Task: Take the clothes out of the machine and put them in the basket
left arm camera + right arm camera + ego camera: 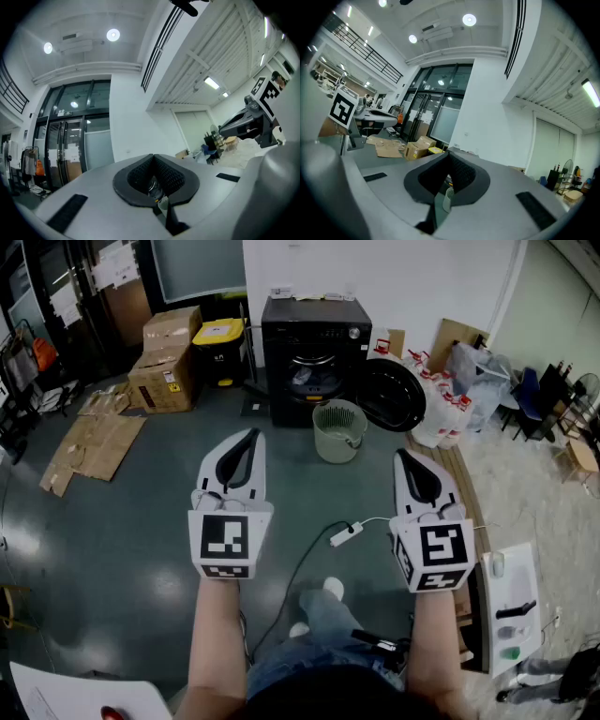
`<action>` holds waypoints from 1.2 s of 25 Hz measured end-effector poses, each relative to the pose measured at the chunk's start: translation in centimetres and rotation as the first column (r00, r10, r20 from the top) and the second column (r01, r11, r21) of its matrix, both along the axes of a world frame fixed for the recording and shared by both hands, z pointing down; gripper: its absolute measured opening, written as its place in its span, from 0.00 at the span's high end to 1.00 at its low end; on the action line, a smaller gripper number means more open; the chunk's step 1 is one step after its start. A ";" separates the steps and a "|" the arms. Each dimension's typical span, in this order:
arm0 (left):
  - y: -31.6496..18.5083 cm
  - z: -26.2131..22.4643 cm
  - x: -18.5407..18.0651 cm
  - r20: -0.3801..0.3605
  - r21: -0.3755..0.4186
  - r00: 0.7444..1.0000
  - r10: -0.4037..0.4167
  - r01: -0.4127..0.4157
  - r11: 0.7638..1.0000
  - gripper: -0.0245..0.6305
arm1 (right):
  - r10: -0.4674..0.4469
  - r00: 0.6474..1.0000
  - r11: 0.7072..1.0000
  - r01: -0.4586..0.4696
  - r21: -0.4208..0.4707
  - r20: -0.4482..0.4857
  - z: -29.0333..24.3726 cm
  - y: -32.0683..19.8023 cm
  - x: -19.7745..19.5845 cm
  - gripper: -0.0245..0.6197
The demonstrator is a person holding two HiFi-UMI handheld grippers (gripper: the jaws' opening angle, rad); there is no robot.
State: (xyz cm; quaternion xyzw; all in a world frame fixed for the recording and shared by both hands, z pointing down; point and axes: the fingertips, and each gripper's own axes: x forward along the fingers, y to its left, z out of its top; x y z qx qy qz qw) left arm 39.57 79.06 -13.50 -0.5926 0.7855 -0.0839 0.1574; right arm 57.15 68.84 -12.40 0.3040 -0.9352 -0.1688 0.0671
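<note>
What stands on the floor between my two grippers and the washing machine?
The head view shows the pale green basket there, close to the washing machine; otherwise bare floor.

Bare floor (pixel 141 517) lies open up to the washing machine (pixel 314 343). The basket (pixel 336 442) stands just before its front, with the door (pixel 394 395) swung open to the right. A white cable (pixel 347 533) crosses the floor nearer by.

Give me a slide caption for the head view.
The left claw and right claw, shut, face open washer and basket.
</note>
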 end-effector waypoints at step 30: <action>-14.9 -0.7 -5.1 -0.121 -0.037 0.992 -0.018 0.013 0.999 0.10 | -0.096 0.995 0.995 0.095 -0.021 -0.036 -0.8 -15.9 -7.2 0.08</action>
